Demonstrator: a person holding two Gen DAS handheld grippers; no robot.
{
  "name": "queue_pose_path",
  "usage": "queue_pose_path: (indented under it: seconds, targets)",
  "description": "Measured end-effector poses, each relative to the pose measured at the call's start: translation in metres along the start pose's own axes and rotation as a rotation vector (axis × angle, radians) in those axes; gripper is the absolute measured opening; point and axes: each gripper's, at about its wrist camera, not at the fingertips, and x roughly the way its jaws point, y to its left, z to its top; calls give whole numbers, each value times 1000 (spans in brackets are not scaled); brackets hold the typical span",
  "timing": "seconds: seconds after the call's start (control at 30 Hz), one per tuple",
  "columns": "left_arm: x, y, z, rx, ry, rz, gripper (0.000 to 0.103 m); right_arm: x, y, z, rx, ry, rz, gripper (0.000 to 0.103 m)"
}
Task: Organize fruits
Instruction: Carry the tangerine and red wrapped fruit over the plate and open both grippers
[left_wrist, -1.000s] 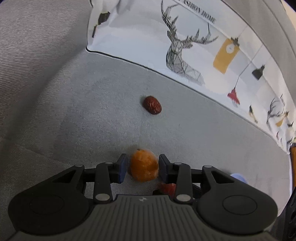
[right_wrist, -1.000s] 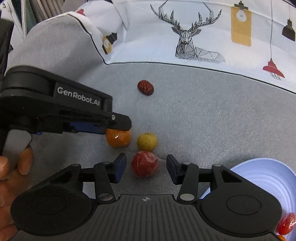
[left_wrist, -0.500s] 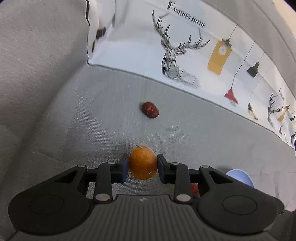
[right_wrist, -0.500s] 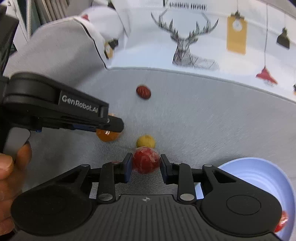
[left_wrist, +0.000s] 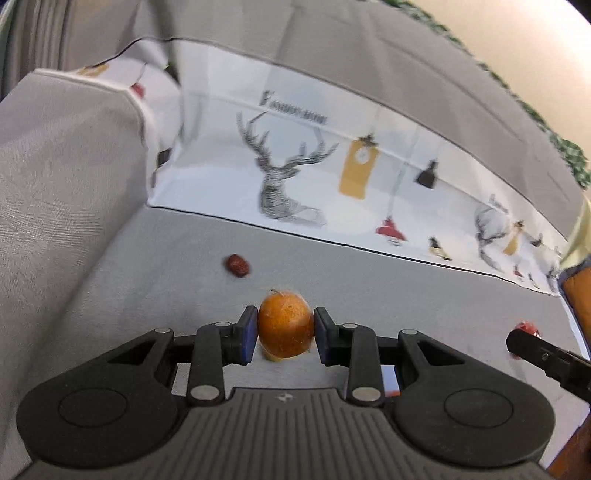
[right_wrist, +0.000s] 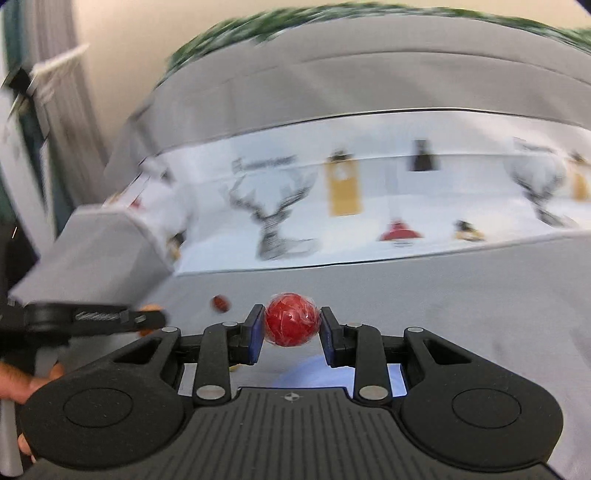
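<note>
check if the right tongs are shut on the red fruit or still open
Shut on it: the right tongs press both blue pads against the red fruit, held above the grey cushion.

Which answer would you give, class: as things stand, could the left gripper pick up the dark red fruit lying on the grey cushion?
Probably not yet. The left gripper has its jaws shut on the orange fruit, so they are occupied. The dark red fruit lies ahead on the grey cushion with nothing around it.

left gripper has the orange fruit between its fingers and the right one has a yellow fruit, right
Not quite. The right gripper holds a red fruit, not a yellow one; the right wrist view shows it pinched between the fingers. The left gripper does hold the orange fruit.
</note>
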Motion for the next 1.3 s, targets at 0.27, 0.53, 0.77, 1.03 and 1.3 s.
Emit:
queue_pose_path:
  seconds: [0.27, 0.53, 0.77, 1.03, 1.3]
  targets:
    - [8, -69, -32, 225, 3, -121, 36, 1, -54, -8, 7, 63, -121, 32]
    - [35, -101, -53, 364, 42, -173, 36, 21, -50, -9, -4, 114, -126, 32]
    - [42, -106, -57, 385, 78, -207, 36, 30, -40, -10, -28, 140, -107, 33]
    - [41, -114, -64, 433, 98, -227, 36, 33, -37, -12, -42, 157, -95, 32]
    - [40, -115, -64, 435, 99, -229, 36, 34, -38, -13, -43, 159, -93, 32]
